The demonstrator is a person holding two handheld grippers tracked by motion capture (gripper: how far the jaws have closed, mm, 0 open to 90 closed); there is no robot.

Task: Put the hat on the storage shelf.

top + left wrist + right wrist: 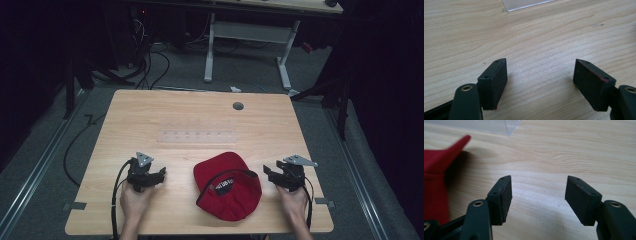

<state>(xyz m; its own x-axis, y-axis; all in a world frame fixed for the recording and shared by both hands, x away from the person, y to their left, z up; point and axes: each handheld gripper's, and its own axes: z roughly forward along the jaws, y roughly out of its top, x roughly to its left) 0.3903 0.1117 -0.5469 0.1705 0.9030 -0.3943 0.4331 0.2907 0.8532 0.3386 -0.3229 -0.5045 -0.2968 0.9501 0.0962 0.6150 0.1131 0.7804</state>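
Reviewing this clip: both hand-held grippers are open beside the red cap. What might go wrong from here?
1. The red cap is soft and lies upside down, so a pinch by the right hand-held gripper may only bunch the fabric.
2. The left hand-held gripper stands apart from the cap; a one-sided grab may drag it across the table.
3. The clear strip lies just beyond the cap and might get pushed.

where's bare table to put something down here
Widest free patch: the far strip between the clear plastic strip and the table's far edge, apart from the grey grommet. The near edge is crowded: left gripper, red cap and right gripper sit side by side.
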